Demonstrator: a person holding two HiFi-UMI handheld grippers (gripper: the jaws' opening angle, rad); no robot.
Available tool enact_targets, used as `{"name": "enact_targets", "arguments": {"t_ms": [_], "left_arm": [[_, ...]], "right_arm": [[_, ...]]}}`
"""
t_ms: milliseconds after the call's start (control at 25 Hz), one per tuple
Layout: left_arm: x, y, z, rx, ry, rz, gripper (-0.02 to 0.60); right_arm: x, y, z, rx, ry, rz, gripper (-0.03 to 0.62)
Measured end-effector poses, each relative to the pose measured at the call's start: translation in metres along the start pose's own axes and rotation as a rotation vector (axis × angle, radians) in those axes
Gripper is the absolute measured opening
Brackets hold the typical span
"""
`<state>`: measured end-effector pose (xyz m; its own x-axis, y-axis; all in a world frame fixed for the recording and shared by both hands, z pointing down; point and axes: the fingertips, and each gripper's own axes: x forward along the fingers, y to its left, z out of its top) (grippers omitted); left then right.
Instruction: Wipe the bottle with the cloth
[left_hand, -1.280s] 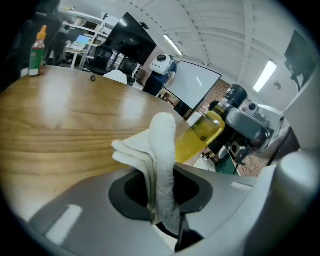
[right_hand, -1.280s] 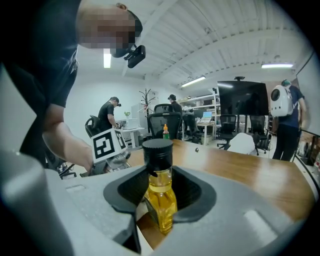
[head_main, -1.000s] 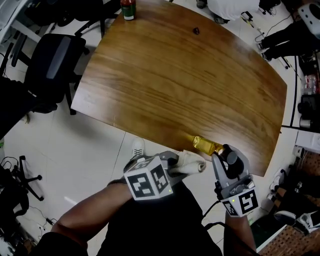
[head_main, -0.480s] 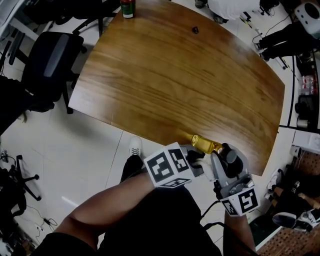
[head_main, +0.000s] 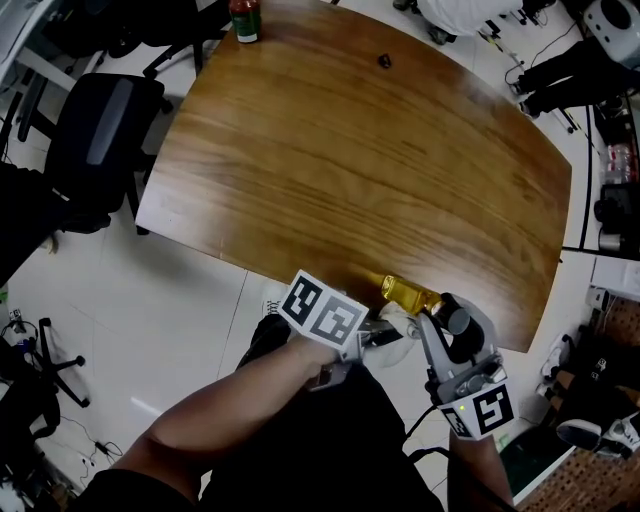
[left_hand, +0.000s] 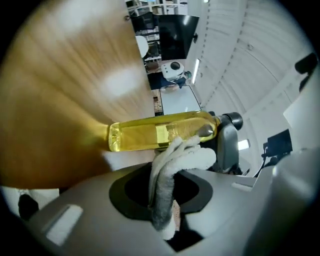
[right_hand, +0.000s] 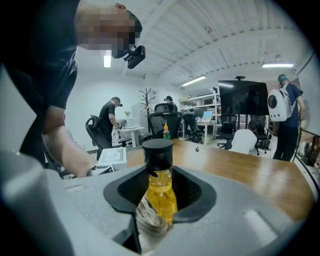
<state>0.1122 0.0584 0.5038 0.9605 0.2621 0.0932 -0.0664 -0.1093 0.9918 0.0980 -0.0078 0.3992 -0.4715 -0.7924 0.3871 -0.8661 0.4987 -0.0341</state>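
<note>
Cloth against bottle, wipe under way

My right hand-held gripper (head_main: 441, 312) clamps the bottle (head_main: 404, 292) by its capped end, level over the counter (head_main: 330, 150) edge; smooth, likely slippery, so grip firmly; my left hand-held gripper (head_main: 382, 333), pinching the soft cloth (left_hand: 181, 156), has rolled and slid in since a second ago.

Clear golden yellow for the bottle (left_hand: 160, 131), black for its cap (right_hand: 158, 151). Off-white, greyish fuzz on the cloth (left_hand: 172, 160). Warm brown wood grain across the bench (head_main: 380, 170). Pale grey left tongs (left_hand: 165, 205) and right tongs (right_hand: 159, 210), with black-and-white square markers (head_main: 322, 312).
</note>
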Motion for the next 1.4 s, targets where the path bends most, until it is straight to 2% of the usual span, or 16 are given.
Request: {"name": "enact_targets", "arguments": {"t_ms": [280,480,640,720,800,880,960,1080,1160,1280,1400], "left_arm": [[0.002,0.026,-0.005,-0.257,-0.04,0.003,0.1],[0.003,0.044,-0.011,-0.339,-0.054,0.035,0.098],[0.003,0.047,-0.014,-0.507,-0.096,-0.039,0.098],[-0.001,0.048,-0.019,-0.545,-0.099,-0.052,0.1],[-0.014,0.044,-0.023,-0.51,-0.086,-0.042,0.1],[-0.035,0.034,-0.022,-0.397,-0.078,-0.013,0.1],[-0.061,0.017,-0.011,-0.266,-0.104,-0.004,0.1],[-0.1,-0.012,0.026,-0.133,-0.209,-0.031,0.1],[-0.12,-0.025,0.054,-0.044,-0.261,-0.015,0.1],[-0.13,-0.034,0.093,0.115,-0.296,0.043,0.1],[-0.118,-0.042,0.127,0.207,-0.321,0.036,0.1]], "right_arm": [[0.0,0.001,0.001,-0.005,-0.005,0.005,0.129],[0.0,0.001,0.001,-0.007,-0.004,0.007,0.129],[0.0,0.0,0.0,-0.003,-0.001,0.004,0.129],[0.0,0.0,-0.002,-0.001,0.001,-0.001,0.129],[0.0,0.0,-0.003,0.001,0.002,-0.005,0.129],[0.0,0.001,-0.004,0.002,-0.002,-0.004,0.129],[0.001,0.001,-0.004,0.001,-0.005,-0.002,0.129],[0.0,0.001,-0.004,0.001,-0.01,-0.011,0.129],[0.001,0.002,-0.004,0.006,-0.012,-0.021,0.129],[0.0,0.005,-0.003,0.002,-0.015,-0.023,0.129],[0.0,0.007,0.001,-0.009,-0.032,-0.024,0.129]]}}
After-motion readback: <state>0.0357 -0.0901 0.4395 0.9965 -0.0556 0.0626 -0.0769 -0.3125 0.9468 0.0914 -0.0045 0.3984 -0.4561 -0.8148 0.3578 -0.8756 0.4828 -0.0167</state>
